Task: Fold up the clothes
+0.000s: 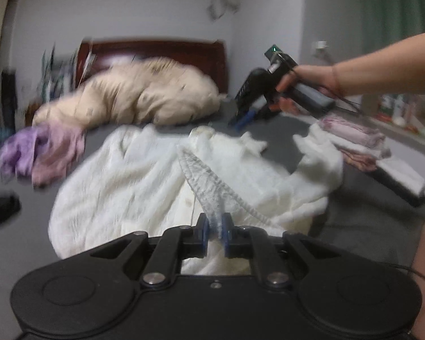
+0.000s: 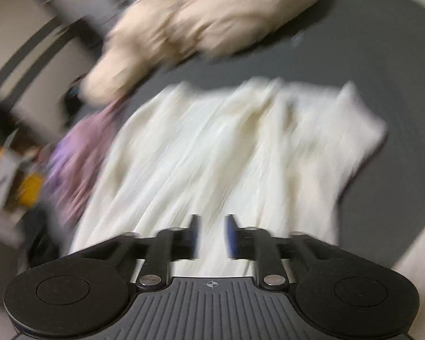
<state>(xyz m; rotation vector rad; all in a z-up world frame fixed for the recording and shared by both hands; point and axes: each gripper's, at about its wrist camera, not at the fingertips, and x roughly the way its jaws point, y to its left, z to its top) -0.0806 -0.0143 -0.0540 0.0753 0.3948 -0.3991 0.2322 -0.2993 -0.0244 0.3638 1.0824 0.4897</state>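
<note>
Left claw (image 1: 214,228), foreground of the left wrist view: its blue pads are clamped on a ribbed white edge of the white garment (image 1: 144,175), which rises in a narrow pleated strip from the pads and away ahead of the claw. The rest of the garment lies rumpled on the grey bed (image 1: 368,221), spreading ahead of the left claw and to both of its sides.

Right claw (image 2: 211,236), right wrist view, heavily blurred: its jaws stand apart with nothing between them, and the white garment (image 2: 212,147) lies below and ahead of them. In the left wrist view the same right claw (image 1: 242,113) is held in a hand (image 1: 311,80) above the far right part of the garment, angled down toward the bed.

Ahead and left of the left claw: a crumpled purple-pink cloth (image 1: 42,153). Further ahead: a beige quilt (image 1: 133,96) against the dark red headboard (image 1: 155,53). Ahead and right: a stack of folded clothes (image 1: 357,138), just beyond the garment's right edge.
</note>
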